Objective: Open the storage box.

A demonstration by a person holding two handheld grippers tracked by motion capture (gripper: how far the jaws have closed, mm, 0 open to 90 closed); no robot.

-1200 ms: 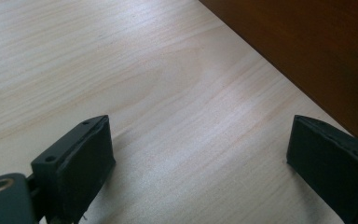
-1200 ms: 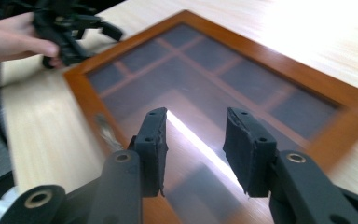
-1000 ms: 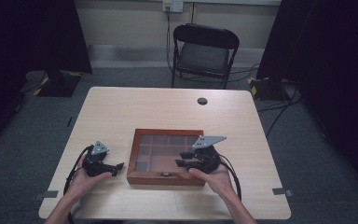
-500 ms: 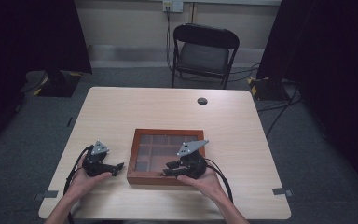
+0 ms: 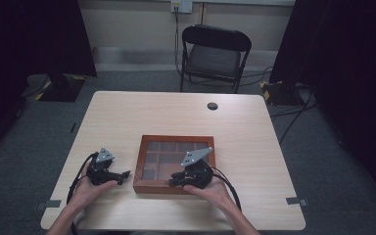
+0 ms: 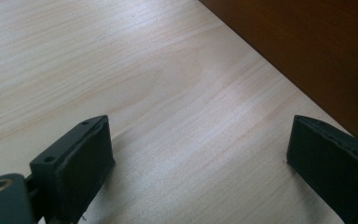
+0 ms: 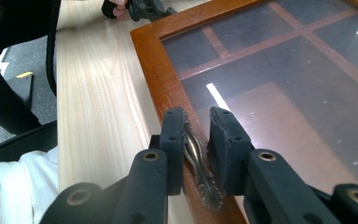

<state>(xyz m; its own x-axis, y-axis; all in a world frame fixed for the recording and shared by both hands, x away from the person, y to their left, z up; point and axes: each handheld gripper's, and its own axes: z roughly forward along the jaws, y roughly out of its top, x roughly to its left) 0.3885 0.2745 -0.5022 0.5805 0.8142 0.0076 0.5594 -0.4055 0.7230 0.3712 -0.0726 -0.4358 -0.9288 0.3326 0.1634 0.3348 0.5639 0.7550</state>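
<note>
**Lifting the glass lid by its latch**

Left of the wooden box (image 5: 174,164): left gripper (image 5: 122,177) released, resting on the table (image 5: 254,132). At the box's front edge: right gripper (image 7: 198,135) just closing around the metal latch (image 7: 199,165), pads not clearly pressing. Likely rigid, hinged, fragile glass; best taken by that latch.

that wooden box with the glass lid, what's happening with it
A person is working at a table with a gripper in each hand. The right gripper has been closing its fingers around the small metal handle on the front edge of the box; the handle sits between them, with a gap showing on one side. The lid is down. The left gripper rests open on the table beside the box, holding nothing.
</note>
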